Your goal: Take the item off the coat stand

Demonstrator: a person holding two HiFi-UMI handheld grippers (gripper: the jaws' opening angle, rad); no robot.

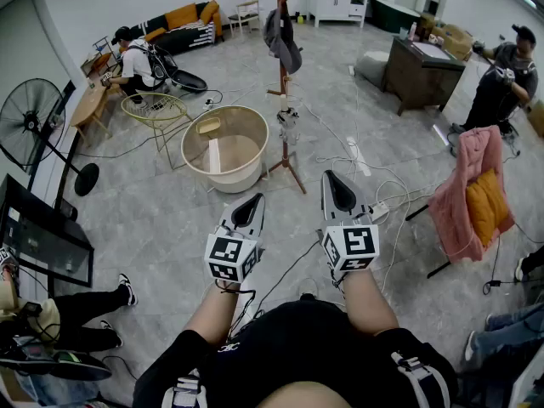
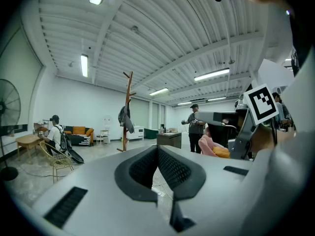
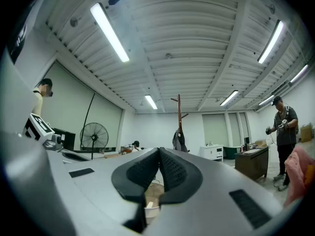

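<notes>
A wooden coat stand (image 1: pixel 281 53) rises from the grey floor some way ahead of me, with a dark grey item (image 1: pixel 283 34) hanging from its upper pegs. Both grippers are held low in front of my body, well short of the stand. My left gripper (image 1: pixel 252 201) is shut with nothing between its pads. My right gripper (image 1: pixel 331 177) is also shut and empty. In the left gripper view the coat stand (image 2: pixel 128 109) and the grey item (image 2: pixel 126 119) stand far off, beyond the left gripper (image 2: pixel 158 149). The right gripper (image 3: pixel 159 151) points toward the coat stand (image 3: pixel 178 122) and the grey item (image 3: pixel 179 140).
A round beige tub (image 1: pixel 228 147) sits left of the stand's base, next to a yellow wire chair (image 1: pixel 160 111). Cables (image 1: pixel 365 164) run over the floor. A pink jacket (image 1: pixel 472 189) hangs on a chair at right. A fan (image 1: pixel 34 126), a wooden desk (image 1: pixel 425 70) and several people surround the area.
</notes>
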